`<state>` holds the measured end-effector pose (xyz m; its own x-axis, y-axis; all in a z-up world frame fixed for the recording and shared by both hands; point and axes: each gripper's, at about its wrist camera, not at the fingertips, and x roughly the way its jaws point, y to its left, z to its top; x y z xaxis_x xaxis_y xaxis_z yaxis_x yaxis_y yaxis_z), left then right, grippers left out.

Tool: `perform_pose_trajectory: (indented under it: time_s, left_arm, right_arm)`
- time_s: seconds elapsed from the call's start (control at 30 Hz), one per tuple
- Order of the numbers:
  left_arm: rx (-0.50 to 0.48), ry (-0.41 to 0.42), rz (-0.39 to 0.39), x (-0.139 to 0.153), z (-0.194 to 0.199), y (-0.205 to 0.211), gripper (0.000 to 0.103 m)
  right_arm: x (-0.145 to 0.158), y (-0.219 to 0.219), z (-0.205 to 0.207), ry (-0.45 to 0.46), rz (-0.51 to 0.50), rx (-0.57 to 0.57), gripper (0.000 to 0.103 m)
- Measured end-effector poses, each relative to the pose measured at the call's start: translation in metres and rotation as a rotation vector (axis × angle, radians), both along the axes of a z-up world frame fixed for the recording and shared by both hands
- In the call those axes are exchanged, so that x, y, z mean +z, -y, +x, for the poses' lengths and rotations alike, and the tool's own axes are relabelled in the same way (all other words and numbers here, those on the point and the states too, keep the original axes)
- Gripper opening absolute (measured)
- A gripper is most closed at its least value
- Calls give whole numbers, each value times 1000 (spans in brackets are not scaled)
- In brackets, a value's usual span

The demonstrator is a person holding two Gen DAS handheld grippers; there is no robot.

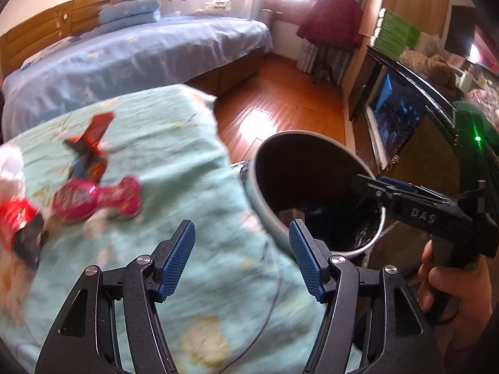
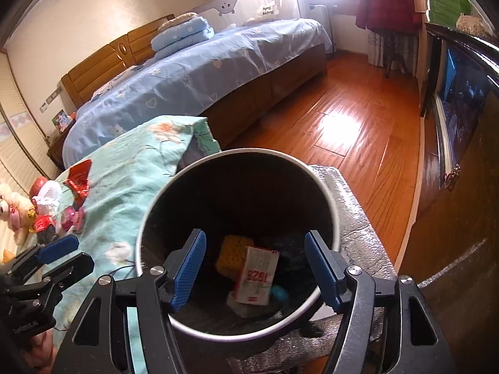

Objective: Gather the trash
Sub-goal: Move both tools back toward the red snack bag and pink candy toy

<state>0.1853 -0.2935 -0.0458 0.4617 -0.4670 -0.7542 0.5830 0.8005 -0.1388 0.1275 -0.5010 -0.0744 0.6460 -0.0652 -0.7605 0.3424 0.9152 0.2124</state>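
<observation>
Jaws apart on both grippers, nothing between either pair. Left gripper [image 1: 241, 257] hangs over the green flowered quilt [image 1: 174, 168], its blue pads spread, only quilt and the near rim of the bin behind the gap. Right gripper [image 2: 254, 268] points down into the mouth of the bin [image 2: 326, 184], pads spread to either side of the opening and not pressing on anything.

Bin: round, pale rim, dark inside, standing on a silver mat [image 2: 352, 215] just beside the quilt edge. At the bottom lie a white carton [image 2: 257, 275] with red print, a yellow piece [image 2: 232, 249] behind it and a small blue scrap [image 2: 279, 293] to its right. All three are loose in the bin, clear of the pads.

Trash on the quilt, seen from the left wrist and blurred: a pink wrapper [image 1: 96, 198] nearest the left gripper, a red-orange wrapper [image 1: 92, 146] beyond it, a red-and-black packet [image 1: 18, 221] at the left edge, something white [image 1: 9, 162] above that. A plush toy [image 2: 12, 208] sits at the far left of the right-wrist view, next to the same pile.

In the left-wrist view the right gripper comes in from the right with its tips over the bin rim, a hand [image 1: 458, 283] on its grip. Room: bed with blue sheet [image 2: 193, 71], wooden floor [image 2: 349, 131], dark cabinet [image 2: 461, 99] along the right wall.
</observation>
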Motion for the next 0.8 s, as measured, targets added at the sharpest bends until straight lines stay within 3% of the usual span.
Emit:
perform_pose_trajectory:
  time_s: [0.23, 0.47, 0.6, 0.8]
  left_arm:
    - [89, -32, -13, -9, -7, -46, 64]
    - [154, -6, 2, -13, -17, -86, 66]
    - [193, -7, -1, -15, -20, -109, 67]
    - [266, -22, -2, -21, -19, -144, 67]
  right_arm:
    - [4, -36, 1, 14, 10, 64, 70]
    - [5, -73, 3, 29, 26, 134, 71]
    - [5, -95, 7, 32, 22, 184, 78]
    - [5, -126, 17, 34, 21, 262, 78]
